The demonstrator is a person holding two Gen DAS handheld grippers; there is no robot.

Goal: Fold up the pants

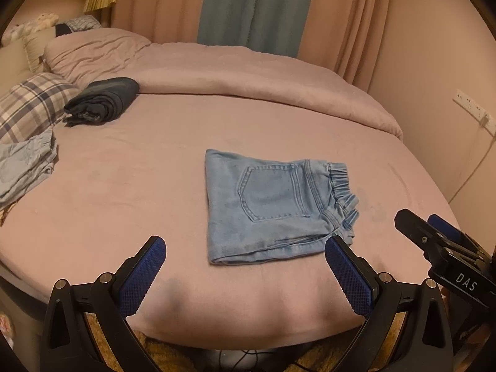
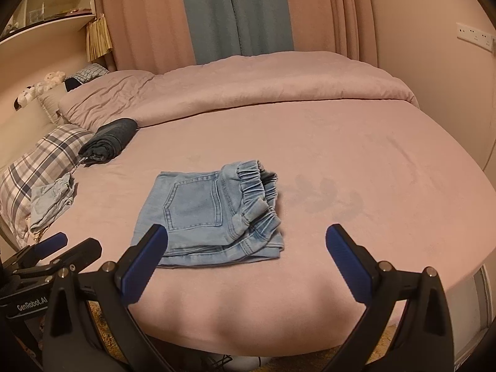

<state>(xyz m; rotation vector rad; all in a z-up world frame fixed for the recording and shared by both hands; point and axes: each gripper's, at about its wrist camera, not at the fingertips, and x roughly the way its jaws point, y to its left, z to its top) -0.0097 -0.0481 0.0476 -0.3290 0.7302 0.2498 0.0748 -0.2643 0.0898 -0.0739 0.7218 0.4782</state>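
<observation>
My left gripper (image 1: 245,255) spread wide, empty. My right gripper (image 2: 246,248) likewise released, nothing between pads. Pants (image 1: 272,207) folded into compact block, flat on bed (image 1: 155,186) at 12 o'clock from left gripper, apart from both. Long axis runs 9-to-3; elastic waistband toward 3, fold edge toward 9, back pocket up. Pink sheet, duvet (image 1: 248,71) bunched at far side. Dark roll (image 1: 102,100), pale bundle (image 1: 24,167), plaid pillow (image 1: 31,102) at 10. Curtains (image 1: 257,6) behind.

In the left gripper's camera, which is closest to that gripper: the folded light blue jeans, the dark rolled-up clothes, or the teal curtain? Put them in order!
1. Folded light blue jeans: just ahead of the left gripper, mid-bed.
2. Dark rolled-up clothes: farther back on the left, beside the plaid pillow.
3. Teal curtain: farthest, behind the bed.
</observation>
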